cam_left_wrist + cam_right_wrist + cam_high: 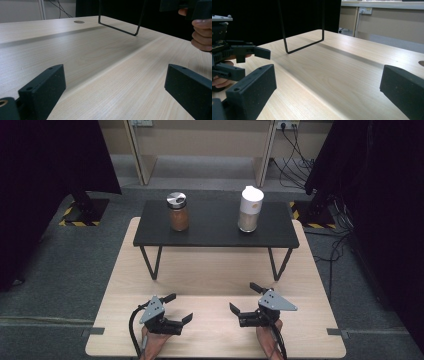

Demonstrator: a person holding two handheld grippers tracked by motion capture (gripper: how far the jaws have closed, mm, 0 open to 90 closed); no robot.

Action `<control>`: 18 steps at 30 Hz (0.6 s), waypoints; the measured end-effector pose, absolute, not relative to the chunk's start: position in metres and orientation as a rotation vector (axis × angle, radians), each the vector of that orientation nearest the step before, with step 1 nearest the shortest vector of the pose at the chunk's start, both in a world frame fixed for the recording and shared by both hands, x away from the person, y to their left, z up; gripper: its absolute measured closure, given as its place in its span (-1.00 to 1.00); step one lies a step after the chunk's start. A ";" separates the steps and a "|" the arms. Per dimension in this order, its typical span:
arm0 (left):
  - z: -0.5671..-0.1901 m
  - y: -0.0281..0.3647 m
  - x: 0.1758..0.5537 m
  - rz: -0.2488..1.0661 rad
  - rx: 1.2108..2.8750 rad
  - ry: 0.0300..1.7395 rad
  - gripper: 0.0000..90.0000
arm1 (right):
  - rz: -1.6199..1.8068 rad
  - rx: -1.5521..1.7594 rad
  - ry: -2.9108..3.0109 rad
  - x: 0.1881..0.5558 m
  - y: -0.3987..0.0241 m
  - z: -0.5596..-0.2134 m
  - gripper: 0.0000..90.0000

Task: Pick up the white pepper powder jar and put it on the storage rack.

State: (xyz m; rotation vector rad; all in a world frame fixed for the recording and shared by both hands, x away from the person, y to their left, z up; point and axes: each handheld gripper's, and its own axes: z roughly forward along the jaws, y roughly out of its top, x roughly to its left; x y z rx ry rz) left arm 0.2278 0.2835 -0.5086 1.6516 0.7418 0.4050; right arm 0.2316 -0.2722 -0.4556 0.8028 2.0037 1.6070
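Resting low on the near edge of the wooden table [215,270], both tools face inward toward each other: the left gripper [179,308] with jaws spread wide and nothing between them, the right gripper [245,297] likewise splayed and empty. The left gripper view shows bare wood grain between its jaws. Beyond them stands a black shelf [215,237] on thin wire legs, spanning the table's far half. On it, well apart, sit the two things nearest in reach: at left a glass spice jar [178,212] with a silver lid and brownish contents, at right a white shaker [249,209] with a tall white cap and pale contents showing low down. Judging by looks, the jar is rigid, smooth, breakable and fairly weighty; best gripped across the glass body below the lid. The shaker looks lighter and top-heavy, likely to tip; take it mid-body, squarely, not by the cap.
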 end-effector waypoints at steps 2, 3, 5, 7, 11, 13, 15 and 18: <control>-0.508 0.283 0.228 0.406 1.653 0.741 -0.94 | 1.616 0.814 1.994 0.229 -0.272 -0.462 -0.99; -0.508 0.283 0.228 0.406 1.653 0.742 -0.94 | 1.629 0.823 1.988 0.229 -0.272 -0.466 -0.99; -0.508 0.283 0.228 0.405 1.653 0.743 -0.94 | 1.641 0.843 1.987 0.228 -0.273 -0.473 -0.99; -0.509 0.284 0.228 0.404 1.653 0.742 -0.94 | 1.645 0.852 1.988 0.228 -0.274 -0.477 -0.99; -0.509 0.284 0.228 0.403 1.653 0.741 -0.94 | 1.649 0.857 1.980 0.227 -0.274 -0.486 -0.99; -0.509 0.284 0.228 0.403 1.652 0.742 -0.94 | 1.642 0.861 1.984 0.227 -0.273 -0.487 -0.99; -0.509 0.284 0.228 0.402 1.651 0.743 -0.94 | 1.634 0.864 1.991 0.227 -0.272 -0.488 -0.99; -0.509 0.284 0.228 0.404 1.651 0.743 -0.94 | 1.637 0.865 1.995 0.228 -0.272 -0.491 -0.99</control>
